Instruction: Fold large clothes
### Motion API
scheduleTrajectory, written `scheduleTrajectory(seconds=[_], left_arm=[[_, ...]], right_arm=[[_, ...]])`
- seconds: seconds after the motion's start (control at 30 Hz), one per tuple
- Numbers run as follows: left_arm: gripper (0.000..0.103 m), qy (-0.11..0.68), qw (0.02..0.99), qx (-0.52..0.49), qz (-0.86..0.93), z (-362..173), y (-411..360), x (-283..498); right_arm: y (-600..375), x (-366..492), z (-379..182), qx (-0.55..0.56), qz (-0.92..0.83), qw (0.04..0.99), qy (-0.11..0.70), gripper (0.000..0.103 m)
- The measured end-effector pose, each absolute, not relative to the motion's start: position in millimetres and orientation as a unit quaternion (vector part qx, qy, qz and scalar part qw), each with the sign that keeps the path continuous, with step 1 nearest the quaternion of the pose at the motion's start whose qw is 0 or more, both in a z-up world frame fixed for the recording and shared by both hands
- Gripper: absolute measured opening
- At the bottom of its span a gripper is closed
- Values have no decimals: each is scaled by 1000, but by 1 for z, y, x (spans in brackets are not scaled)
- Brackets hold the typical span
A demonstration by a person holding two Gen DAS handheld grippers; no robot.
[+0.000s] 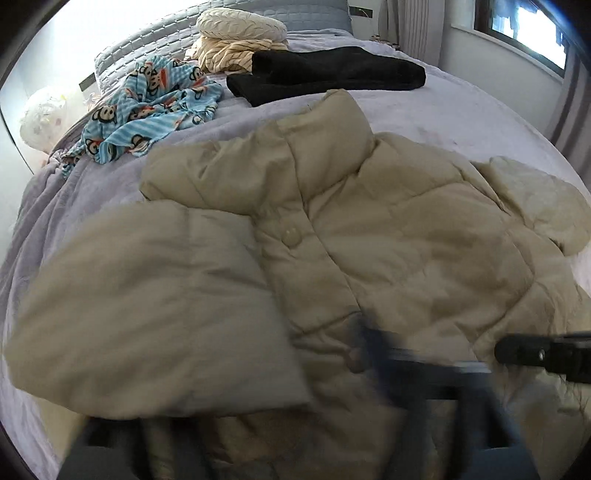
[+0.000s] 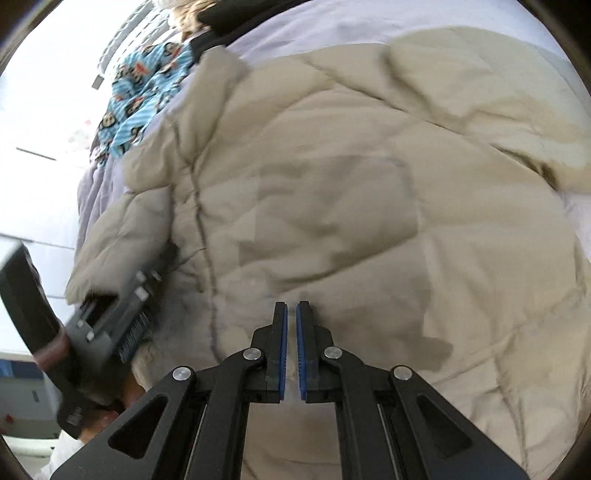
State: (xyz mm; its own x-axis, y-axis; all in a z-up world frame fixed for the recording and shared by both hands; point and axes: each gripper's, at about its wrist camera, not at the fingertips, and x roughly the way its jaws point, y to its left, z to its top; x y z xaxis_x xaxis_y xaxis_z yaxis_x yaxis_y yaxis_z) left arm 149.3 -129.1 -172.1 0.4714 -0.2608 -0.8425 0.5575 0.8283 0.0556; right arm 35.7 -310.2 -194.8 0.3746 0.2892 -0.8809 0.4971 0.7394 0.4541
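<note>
A beige puffer jacket [image 1: 369, 229] lies front up on the lilac bed cover, collar toward the pillows, and fills the right wrist view [image 2: 351, 184]. Its left sleeve [image 1: 147, 295] is folded over the front. My left gripper [image 1: 424, 369] is a dark blur low over the jacket's lower front; its jaws cannot be made out. It also shows at the left of the right wrist view [image 2: 122, 317], against the jacket's edge. My right gripper [image 2: 291, 306] is nearly shut, blue pads a narrow gap apart, pinching beige jacket fabric at the tips. It enters the left wrist view at the right [image 1: 535, 350].
On the bed [image 1: 461, 110] behind the jacket lie a black garment [image 1: 332, 72], a blue monkey-print garment [image 1: 147, 107], a striped cream garment [image 1: 236, 53] and a cream cushion [image 1: 240, 24]. A window [image 1: 532, 29] is at the far right.
</note>
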Motion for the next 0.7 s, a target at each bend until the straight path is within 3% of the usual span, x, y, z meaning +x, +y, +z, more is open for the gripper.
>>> scheduleTrajectory(seconds=[0.13, 0.27, 0.33, 0.37, 0.4, 0.57, 0.7], left_arm=[[90, 441, 844, 179, -248, -159, -127, 136], [90, 440, 853, 114, -256, -123, -84, 134], [90, 432, 864, 85, -244, -107, -55, 133], [90, 426, 874, 70, -222, -100, -32, 138], [90, 423, 882, 62, -199, -98, -16, 140], [90, 471, 880, 30, -44, -132, 67, 176], [90, 512, 859, -6, -3, -173, 99, 180]], right_arm=[[-306, 43, -198, 347, -63, 750, 560, 6], [-286, 58, -182, 289, -57, 770, 566, 7], [-269, 67, -168, 247, -41, 790, 560, 32], [-258, 72, -159, 223, -29, 801, 554, 70], [-247, 77, -151, 204, -15, 812, 547, 91], [-174, 100, -127, 76, 59, 850, 519, 91], [-108, 120, -145, -78, 77, 846, 522, 91]])
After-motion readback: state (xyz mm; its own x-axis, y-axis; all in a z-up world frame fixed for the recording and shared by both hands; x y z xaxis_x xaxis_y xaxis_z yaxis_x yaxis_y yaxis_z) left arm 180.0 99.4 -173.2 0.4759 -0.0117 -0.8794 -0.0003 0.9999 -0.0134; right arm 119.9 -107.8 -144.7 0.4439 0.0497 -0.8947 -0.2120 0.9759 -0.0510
